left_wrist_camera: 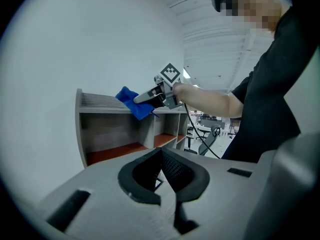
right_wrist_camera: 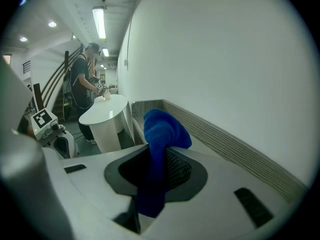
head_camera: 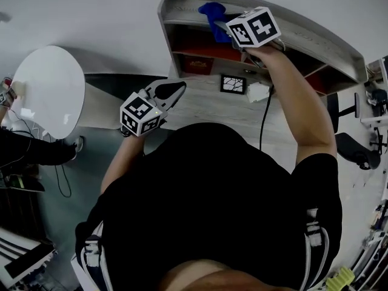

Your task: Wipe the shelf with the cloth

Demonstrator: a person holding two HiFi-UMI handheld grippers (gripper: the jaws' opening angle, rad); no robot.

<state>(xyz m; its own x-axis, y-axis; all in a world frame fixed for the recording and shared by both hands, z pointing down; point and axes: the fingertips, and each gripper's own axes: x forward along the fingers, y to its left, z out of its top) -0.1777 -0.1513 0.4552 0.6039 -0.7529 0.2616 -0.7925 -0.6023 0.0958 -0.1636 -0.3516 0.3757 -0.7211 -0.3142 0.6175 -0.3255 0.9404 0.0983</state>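
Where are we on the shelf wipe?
Done: the blue cloth is picked up and clamped in the right tool. In hand: that tool holds the cloth at the top board of the shelf, near the end that is left in the head view. Left: nothing shows which parts are wiped, so coverage can't be judged. The left tool is shut, empty and held low.

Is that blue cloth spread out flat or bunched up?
Bunched up: the blue cloth bulges in a wad from the right gripper, whose jaws pinch it.

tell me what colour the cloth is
Blue; the cloth shows best in the right gripper view.
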